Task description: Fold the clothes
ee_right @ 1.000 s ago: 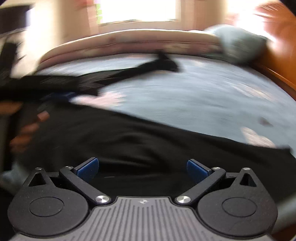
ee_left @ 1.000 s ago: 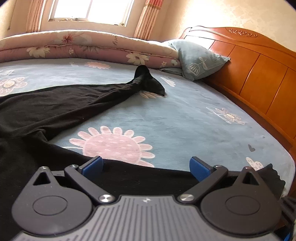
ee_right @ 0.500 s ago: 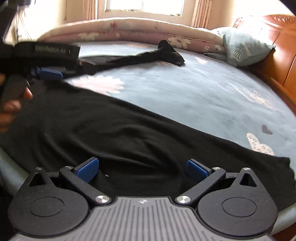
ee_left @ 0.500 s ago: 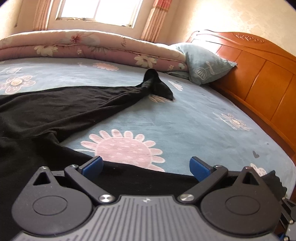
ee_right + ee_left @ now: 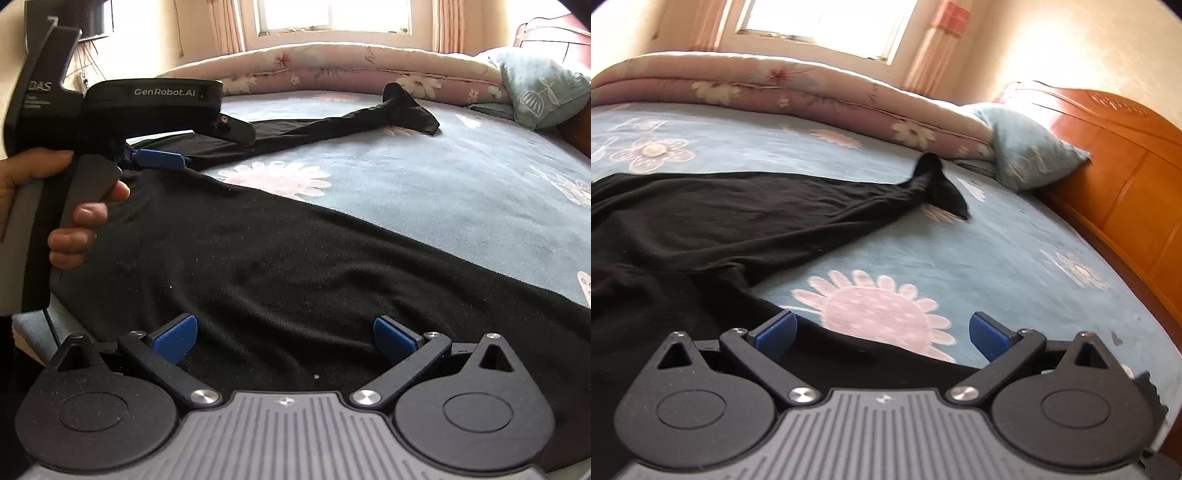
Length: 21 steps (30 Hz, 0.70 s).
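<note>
A: How is the left gripper (image 5: 159, 158) held?

B: A hand (image 5: 74, 206) wraps its grey handle from the left, thumb on top, fingers curled round the front. The tool sits level, its blue fingers (image 5: 162, 158) pointing toward the pillow (image 5: 543, 92) and just above the black garment (image 5: 295, 266).

A: Are its jaws parted?

B: Yes. From its own camera the left gripper (image 5: 882, 328) has both blue pads set wide, with nothing between them but cloth and the pink flower of the bed sheet (image 5: 1015, 251) below.

A: And the right gripper (image 5: 284, 334)?

B: Also spread wide, empty, low over the near part of the garment, further from the pillow than the left one. The hand holding it is out of view.

A: Where does the garment lie?

B: Flat on the sheet, broad and dark at the near edge. One long narrow part runs away toward the pillow and ends in a crumpled tip (image 5: 406, 107) just short of it, beside the rolled floral quilt (image 5: 351, 62). The wooden headboard (image 5: 1115, 177) stands behind the pillow.

A: Any writing?

B: "GenRobot.AI" in pale letters on the left tool's body, and "DAS" on its rear fin. The smaller lines under that are too fine to read.
</note>
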Each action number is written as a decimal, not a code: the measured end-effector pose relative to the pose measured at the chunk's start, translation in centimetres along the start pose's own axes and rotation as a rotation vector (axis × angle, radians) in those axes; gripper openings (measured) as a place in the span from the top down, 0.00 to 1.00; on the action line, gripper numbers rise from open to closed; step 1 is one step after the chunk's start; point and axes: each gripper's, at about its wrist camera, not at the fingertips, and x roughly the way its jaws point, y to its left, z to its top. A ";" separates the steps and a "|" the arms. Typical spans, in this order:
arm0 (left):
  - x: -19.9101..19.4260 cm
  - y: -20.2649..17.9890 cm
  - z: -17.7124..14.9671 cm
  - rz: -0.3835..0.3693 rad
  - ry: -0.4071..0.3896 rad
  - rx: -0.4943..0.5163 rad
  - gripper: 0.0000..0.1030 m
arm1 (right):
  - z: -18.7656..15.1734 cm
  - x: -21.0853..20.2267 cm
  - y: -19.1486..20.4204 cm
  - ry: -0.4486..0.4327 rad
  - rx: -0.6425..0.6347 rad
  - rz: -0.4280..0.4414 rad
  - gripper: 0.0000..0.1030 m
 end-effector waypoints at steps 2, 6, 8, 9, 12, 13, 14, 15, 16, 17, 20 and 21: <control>0.1 0.6 0.1 -0.001 0.000 -0.039 0.03 | -0.5 -0.1 0.2 -0.008 -0.029 -0.007 0.00; 0.6 1.3 0.1 0.001 0.012 -0.079 0.03 | -1.5 -0.6 0.5 -0.010 -0.107 -0.022 0.00; 0.7 1.1 0.1 0.012 0.014 -0.064 0.03 | -1.3 -1.2 -0.4 0.000 -0.081 -0.006 0.00; 0.8 0.9 0.0 0.015 0.014 -0.056 0.03 | -1.1 -1.6 -0.9 -0.009 -0.046 -0.012 0.00; 0.9 0.6 -0.1 0.010 0.014 -0.041 0.03 | -0.3 -2.6 -2.9 -0.068 0.099 -0.015 0.00; 1.0 0.5 -0.1 0.009 0.017 -0.038 0.03 | 0.0 -2.7 -3.4 -0.082 0.124 0.004 0.00; 1.1 0.5 -0.1 0.009 0.022 -0.035 0.03 | 0.2 -2.6 -3.8 -0.090 0.139 0.010 0.00; 1.2 0.5 -0.2 0.010 0.025 -0.032 0.03 | 0.3 -2.3 -4.0 -0.086 0.146 -0.001 0.00; 1.2 0.5 -0.2 0.013 0.028 -0.030 0.03 | 0.3 -1.9 -4.3 -0.076 0.147 -0.024 0.00; 1.2 0.4 -0.2 0.016 0.028 -0.029 0.03 | 0.3 -1.5 -4.6 -0.061 0.150 -0.055 0.00; 1.2 0.6 -0.1 0.015 0.026 -0.036 0.03 | -0.4 -1.1 -4.9 -0.052 0.116 -0.115 0.00; 1.1 0.6 -0.1 0.011 0.026 -0.040 0.03 | -0.5 -1.0 -4.8 -0.046 0.098 -0.125 0.00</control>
